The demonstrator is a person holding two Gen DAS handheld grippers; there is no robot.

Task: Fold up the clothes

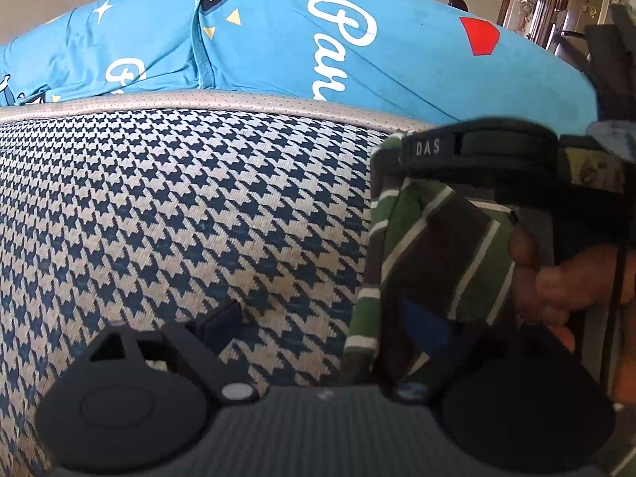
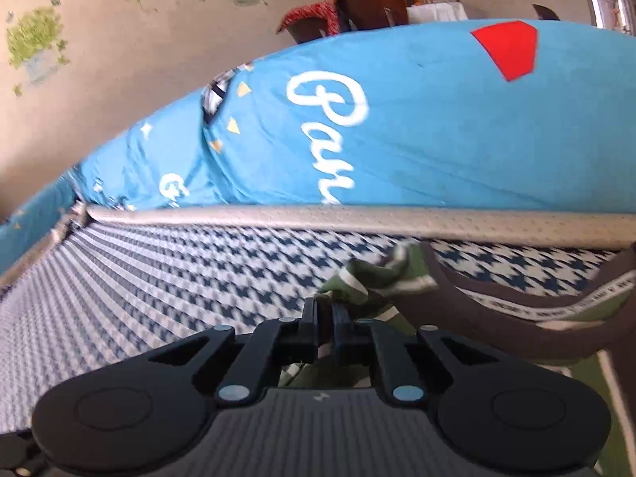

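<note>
R gripper (image 2: 326, 318) clamps striped shirt (image 2: 377, 274); L gripper (image 1: 318, 326) wide apart.

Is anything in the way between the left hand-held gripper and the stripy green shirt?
Nothing visible. The left hand-held gripper is open, and the stripy green shirt hangs right by its right finger. The right hand-held gripper already pinches the shirt above the houndstooth mat.
</note>
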